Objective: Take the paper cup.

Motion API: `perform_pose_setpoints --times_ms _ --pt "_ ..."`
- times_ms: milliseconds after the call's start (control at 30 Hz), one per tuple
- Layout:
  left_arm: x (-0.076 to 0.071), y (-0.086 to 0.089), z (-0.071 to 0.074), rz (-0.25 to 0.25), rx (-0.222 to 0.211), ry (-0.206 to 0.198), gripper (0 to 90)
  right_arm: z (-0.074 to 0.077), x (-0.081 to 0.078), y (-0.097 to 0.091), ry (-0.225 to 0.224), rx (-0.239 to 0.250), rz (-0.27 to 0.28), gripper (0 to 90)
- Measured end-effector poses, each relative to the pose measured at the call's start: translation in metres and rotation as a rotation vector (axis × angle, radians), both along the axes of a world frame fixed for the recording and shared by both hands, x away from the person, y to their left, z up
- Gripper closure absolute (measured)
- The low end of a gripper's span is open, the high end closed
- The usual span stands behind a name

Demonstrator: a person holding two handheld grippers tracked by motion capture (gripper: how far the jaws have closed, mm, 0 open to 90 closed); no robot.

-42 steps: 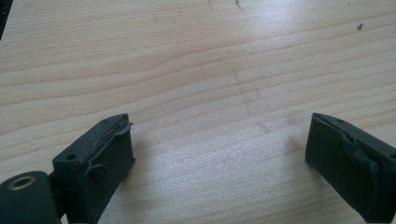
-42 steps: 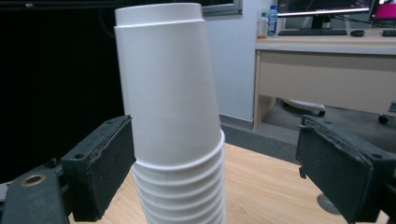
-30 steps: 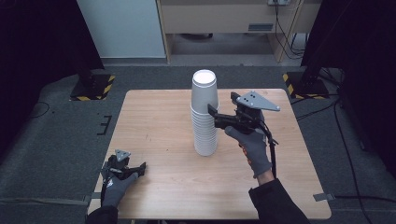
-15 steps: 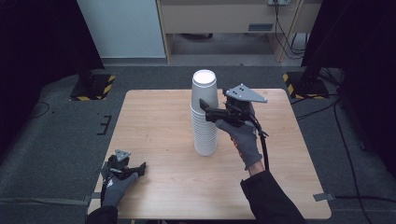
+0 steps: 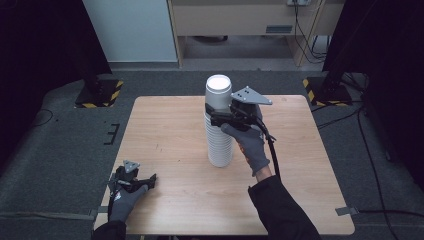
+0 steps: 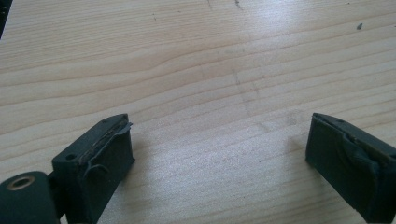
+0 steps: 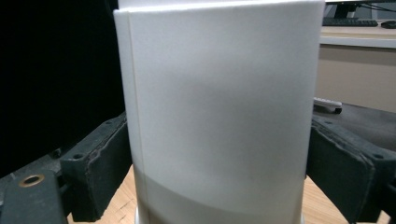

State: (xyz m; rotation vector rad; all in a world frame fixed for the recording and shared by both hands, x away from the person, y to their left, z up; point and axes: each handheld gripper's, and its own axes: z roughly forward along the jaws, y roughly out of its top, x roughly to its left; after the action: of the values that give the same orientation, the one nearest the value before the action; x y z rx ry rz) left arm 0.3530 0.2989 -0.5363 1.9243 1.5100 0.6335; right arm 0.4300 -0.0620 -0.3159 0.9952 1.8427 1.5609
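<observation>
A tall stack of white paper cups (image 5: 219, 142), turned upside down, stands near the middle of the wooden table (image 5: 170, 130). My right gripper (image 5: 213, 115) reaches in from the right at the stack's upper part. In the right gripper view its black jaws stand open on either side of the top cup (image 7: 219, 107), close to the cup's walls, which are not squeezed. My left gripper (image 5: 150, 181) rests low at the table's front left corner. It is open over bare wood (image 6: 217, 158), with nothing between its jaws.
The table's right half (image 5: 300, 150) and front middle are bare wood. Grey carpet surrounds the table. Dark stands with yellow-black bases (image 5: 97, 92) sit at the far left and far right, and a wooden cabinet (image 5: 240, 20) stands beyond the table.
My right gripper has moved left and slightly forward, so its jaws now straddle the top of the cup stack. The left gripper has stayed still.
</observation>
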Motion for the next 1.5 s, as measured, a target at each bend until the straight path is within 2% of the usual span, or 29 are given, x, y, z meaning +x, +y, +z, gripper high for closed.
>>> perform_pose_setpoints --times_ms 400,1200,1333,1500 --pt "0.0 0.0 0.0 0.0 0.0 0.0 6.5 -0.004 0.006 0.004 0.014 0.01 -0.009 11.7" --pt "0.0 0.0 0.0 0.0 0.0 0.0 6.5 0.001 0.006 0.004 -0.007 -0.016 -0.001 15.2" --pt "0.0 0.0 0.0 0.0 0.0 0.0 6.5 0.007 0.005 0.003 -0.026 0.027 -0.001 15.6" --pt "0.0 0.0 0.0 0.0 -0.001 0.0 6.5 0.017 0.005 0.002 -0.043 0.051 0.0 15.7"
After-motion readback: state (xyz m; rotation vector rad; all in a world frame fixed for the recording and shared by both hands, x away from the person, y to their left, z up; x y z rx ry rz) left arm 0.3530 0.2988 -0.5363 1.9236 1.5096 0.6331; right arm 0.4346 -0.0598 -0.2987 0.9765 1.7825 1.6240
